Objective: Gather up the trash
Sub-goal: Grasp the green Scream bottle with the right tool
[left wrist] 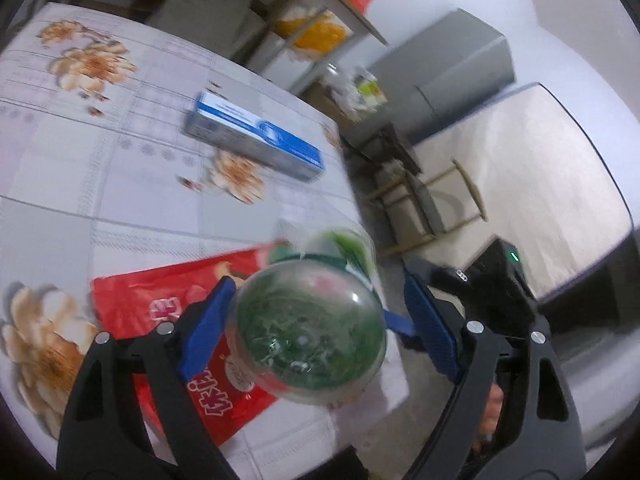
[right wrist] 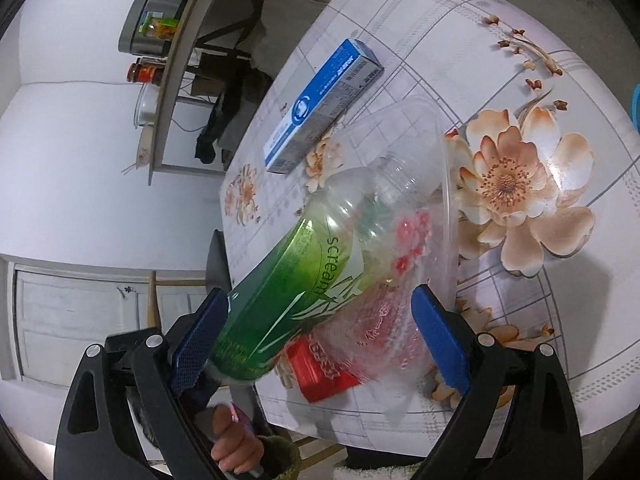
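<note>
A clear plastic bottle (left wrist: 308,332) with a green label points its base at the left wrist camera, between the pads of my left gripper (left wrist: 316,282). Its left pad touches the bottle and a gap shows at the right pad, so the jaws are open. In that gap sits a blue finger (left wrist: 396,320) of my right gripper. In the right wrist view the bottle (right wrist: 288,288) lies slanted, neck inside a clear plastic bowl (right wrist: 444,184). My right gripper (right wrist: 318,293) stands wide open around both. Under the bowl lies a red snack packet (right wrist: 320,372) (left wrist: 160,300).
A blue and white toothpaste box (left wrist: 256,136) (right wrist: 320,100) lies further back on the flowered tablecloth (left wrist: 80,180). The table edge runs just right of the bottle. Beyond it stand a wooden stool (left wrist: 432,208), a mattress (left wrist: 540,184) and a grey fridge (left wrist: 452,64). A hand (right wrist: 236,448) shows below.
</note>
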`<state>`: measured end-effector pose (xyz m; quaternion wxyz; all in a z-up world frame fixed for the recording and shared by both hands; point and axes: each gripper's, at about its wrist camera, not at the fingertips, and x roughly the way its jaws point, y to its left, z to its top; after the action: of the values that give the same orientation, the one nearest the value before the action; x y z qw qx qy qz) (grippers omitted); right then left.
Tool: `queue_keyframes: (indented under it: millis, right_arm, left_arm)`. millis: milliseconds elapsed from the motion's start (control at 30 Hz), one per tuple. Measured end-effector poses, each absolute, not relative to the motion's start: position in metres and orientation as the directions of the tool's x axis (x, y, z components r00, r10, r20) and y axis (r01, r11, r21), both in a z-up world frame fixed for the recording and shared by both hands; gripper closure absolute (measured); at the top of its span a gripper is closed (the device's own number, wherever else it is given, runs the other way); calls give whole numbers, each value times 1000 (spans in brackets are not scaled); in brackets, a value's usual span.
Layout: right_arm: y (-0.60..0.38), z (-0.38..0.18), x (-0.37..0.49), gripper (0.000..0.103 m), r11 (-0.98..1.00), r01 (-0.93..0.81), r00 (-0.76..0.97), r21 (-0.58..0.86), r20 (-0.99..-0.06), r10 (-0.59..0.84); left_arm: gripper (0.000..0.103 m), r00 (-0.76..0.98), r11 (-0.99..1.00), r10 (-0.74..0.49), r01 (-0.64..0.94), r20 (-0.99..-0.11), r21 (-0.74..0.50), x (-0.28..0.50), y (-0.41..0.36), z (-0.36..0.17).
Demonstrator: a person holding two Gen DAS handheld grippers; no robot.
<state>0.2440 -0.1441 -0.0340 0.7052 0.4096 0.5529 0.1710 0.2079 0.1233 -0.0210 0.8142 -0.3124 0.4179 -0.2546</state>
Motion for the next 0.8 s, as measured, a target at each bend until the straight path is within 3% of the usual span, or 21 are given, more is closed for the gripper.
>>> queue_keyframes:
  millis: [233, 800]
  right_arm:
    - [-150, -40, 249, 15, 616, 245, 339, 749, -661, 669]
    - [-119, -54, 273, 15, 635, 281, 214, 720, -692, 690]
  left_arm:
    - [33, 462, 645, -734, 240, -499, -726, 186, 102, -20]
    - [33, 481, 718, -689, 352, -542, -600, 162, 87, -9]
